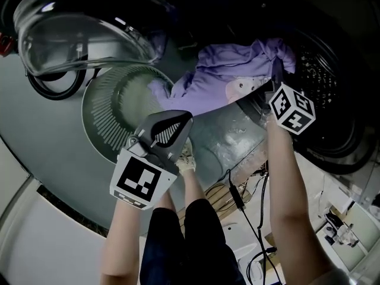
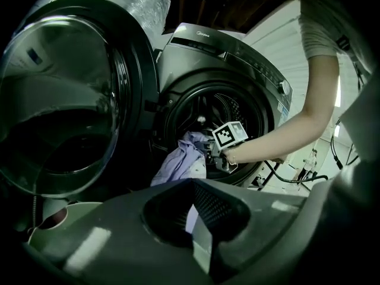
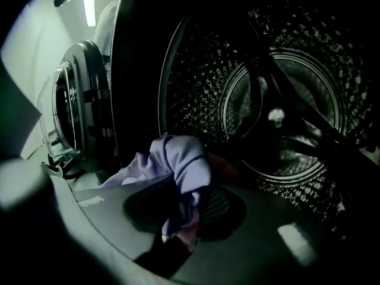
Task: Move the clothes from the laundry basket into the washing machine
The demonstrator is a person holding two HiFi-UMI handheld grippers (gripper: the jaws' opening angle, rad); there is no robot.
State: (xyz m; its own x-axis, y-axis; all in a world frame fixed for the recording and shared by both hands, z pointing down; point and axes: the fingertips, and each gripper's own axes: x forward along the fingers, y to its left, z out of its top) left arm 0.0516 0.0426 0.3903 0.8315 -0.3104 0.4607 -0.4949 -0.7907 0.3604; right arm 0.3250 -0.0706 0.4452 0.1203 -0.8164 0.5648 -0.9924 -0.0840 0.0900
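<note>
Washing machine drum [image 1: 332,82] occupies upper right of head view. My right gripper [image 3: 189,209], arm extended, jaws clenched on purple shirt [image 1: 231,70] draped across drum mouth. My left gripper [image 1: 171,125] at centre, jaws closed, empty.

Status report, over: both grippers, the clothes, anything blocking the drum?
Left gripper shut, empty, outside the machine. Right gripper shut on purple garment, draped over the drum rim. Door open; no obstruction seen.

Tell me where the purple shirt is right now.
In the head view, the purple shirt hangs out of the washer drum at upper right, clamped in the right gripper.
</note>
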